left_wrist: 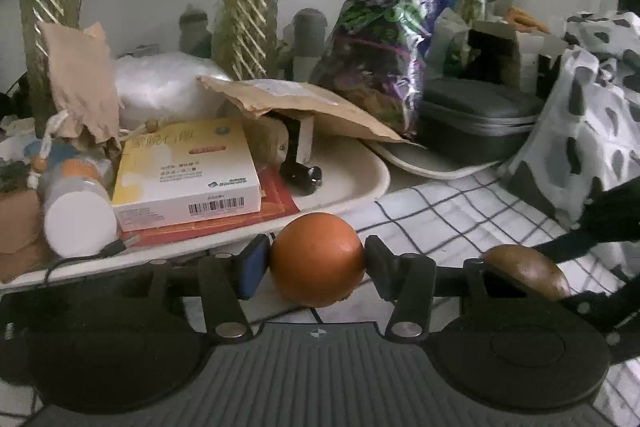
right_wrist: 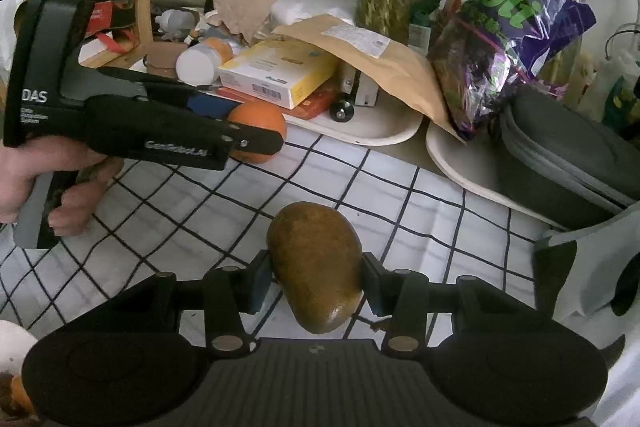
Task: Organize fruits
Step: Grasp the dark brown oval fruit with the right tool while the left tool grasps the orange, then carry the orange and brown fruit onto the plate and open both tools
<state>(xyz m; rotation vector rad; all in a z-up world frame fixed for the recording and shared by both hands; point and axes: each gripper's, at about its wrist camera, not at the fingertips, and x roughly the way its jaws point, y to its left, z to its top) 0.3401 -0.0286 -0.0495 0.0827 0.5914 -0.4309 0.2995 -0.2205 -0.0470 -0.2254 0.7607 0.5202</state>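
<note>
My left gripper [left_wrist: 317, 263] is shut on a round orange [left_wrist: 316, 259], held just above the checked tablecloth in front of a cluttered white tray. In the right wrist view the left gripper [right_wrist: 256, 137] and its orange [right_wrist: 258, 131] show at upper left. My right gripper [right_wrist: 316, 279] is shut on a brown-green oval fruit, a mango [right_wrist: 316, 267], over the middle of the cloth. The mango also shows at the right edge of the left wrist view [left_wrist: 528, 273].
A white tray [left_wrist: 360, 187] holds a yellow box [left_wrist: 186, 171], a white bottle [left_wrist: 78, 215] and a brown envelope [left_wrist: 312, 107]. Behind are a purple snack bag [left_wrist: 384, 39], a grey case [left_wrist: 480, 119], plant stems and a spotted cloth [left_wrist: 592, 123]. A white bowl edge [right_wrist: 12, 343] shows at lower left.
</note>
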